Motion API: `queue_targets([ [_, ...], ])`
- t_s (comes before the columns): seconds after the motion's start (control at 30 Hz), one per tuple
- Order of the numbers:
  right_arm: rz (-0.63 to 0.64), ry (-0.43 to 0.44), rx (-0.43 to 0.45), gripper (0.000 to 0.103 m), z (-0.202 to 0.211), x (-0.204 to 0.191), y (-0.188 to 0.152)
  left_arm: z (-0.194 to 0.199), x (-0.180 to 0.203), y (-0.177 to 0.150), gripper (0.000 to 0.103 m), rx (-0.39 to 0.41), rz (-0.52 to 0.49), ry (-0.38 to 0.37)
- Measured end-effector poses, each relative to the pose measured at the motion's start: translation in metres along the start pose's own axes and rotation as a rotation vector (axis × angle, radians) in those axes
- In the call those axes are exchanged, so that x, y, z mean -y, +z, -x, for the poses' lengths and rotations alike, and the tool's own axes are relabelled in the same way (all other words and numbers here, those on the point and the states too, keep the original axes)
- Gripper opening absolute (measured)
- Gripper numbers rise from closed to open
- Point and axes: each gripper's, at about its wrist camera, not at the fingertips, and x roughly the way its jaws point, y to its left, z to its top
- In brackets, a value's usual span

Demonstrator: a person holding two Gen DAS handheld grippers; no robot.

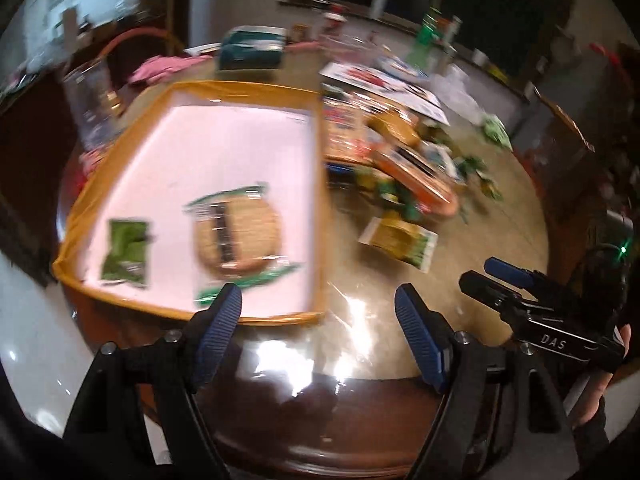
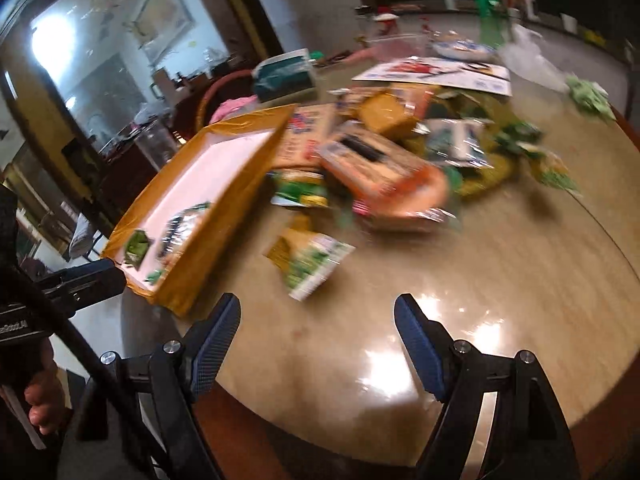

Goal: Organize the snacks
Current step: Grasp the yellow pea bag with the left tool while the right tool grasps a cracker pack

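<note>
My left gripper (image 1: 318, 306) jaws apart and empty, my right gripper (image 2: 318, 316) likewise, round cracker pack (image 1: 236, 234) in box (image 1: 248, 89), snack heap (image 2: 392, 160) to its right.

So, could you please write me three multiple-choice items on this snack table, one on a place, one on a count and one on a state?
1. Where does the round cracker pack lie?
A. inside the yellow-rimmed box
B. on the bare table
C. on the snack pile

2. How many packs lie in that box?
A. none
B. two
C. five

3. How do the left gripper fingers stand?
A. shut on a pack
B. shut, empty
C. apart, empty

Answers:
1 A, it rests on the box's white floor.
2 B, only the cracker pack and a small green packet show there.
3 C, just table shows between the fingers.
</note>
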Motion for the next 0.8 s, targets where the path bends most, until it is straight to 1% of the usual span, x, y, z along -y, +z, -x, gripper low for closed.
queue_targets([
  [0.03,-0.013,-0.008,0.001,0.080,0.003,0.007,-0.003,-0.005,0.012,0.002,0.079,-0.017,-0.019,-0.010],
  [0.1,-0.040,-0.015,0.013,0.080,0.011,0.023,-0.009,-0.012,0.023,0.002,0.079,-0.047,-0.027,-0.022],
  [0.17,-0.059,-0.018,0.023,0.080,0.017,0.036,-0.013,-0.024,0.038,0.005,0.079,-0.088,-0.015,-0.044],
  [0.2,-0.064,-0.035,0.032,0.080,0.019,0.044,-0.015,-0.032,0.045,0.008,0.079,-0.109,-0.003,-0.056],
  [0.3,-0.076,-0.079,0.041,0.080,0.019,0.062,-0.015,-0.057,0.057,0.019,0.079,-0.163,0.069,-0.086],
  [0.37,-0.091,-0.087,0.042,0.080,0.017,0.075,-0.013,-0.072,0.057,0.030,0.079,-0.191,0.134,-0.102],
  [0.4,-0.098,-0.088,0.043,0.080,0.016,0.079,-0.012,-0.081,0.056,0.037,0.079,-0.199,0.166,-0.093],
  [0.47,-0.100,-0.082,0.044,0.080,0.015,0.084,-0.012,-0.095,0.053,0.049,0.074,-0.209,0.216,-0.064],
  [0.5,-0.100,-0.080,0.043,0.080,0.014,0.086,-0.012,-0.099,0.055,0.053,0.073,-0.203,0.219,-0.050],
  [0.53,-0.098,-0.078,0.040,0.080,0.013,0.087,-0.012,-0.105,0.056,0.058,0.073,-0.195,0.218,-0.010],
  [0.57,-0.090,-0.078,0.046,0.080,0.013,0.087,-0.012,-0.111,0.056,0.061,0.070,-0.194,0.219,0.018],
  [0.63,-0.071,-0.076,0.048,0.080,0.013,0.085,-0.013,-0.121,0.055,0.062,0.061,-0.212,0.232,0.048],
  [0.67,-0.063,-0.070,0.052,0.080,0.013,0.085,-0.013,-0.127,0.055,0.060,0.056,-0.233,0.230,0.050],
  [0.7,-0.060,-0.064,0.051,0.080,0.012,0.086,-0.012,-0.125,0.056,0.059,0.052,-0.224,0.218,0.050],
  [0.8,-0.062,-0.054,0.050,0.080,0.010,0.086,-0.010,-0.115,0.065,0.048,0.044,-0.201,0.139,0.063],
])
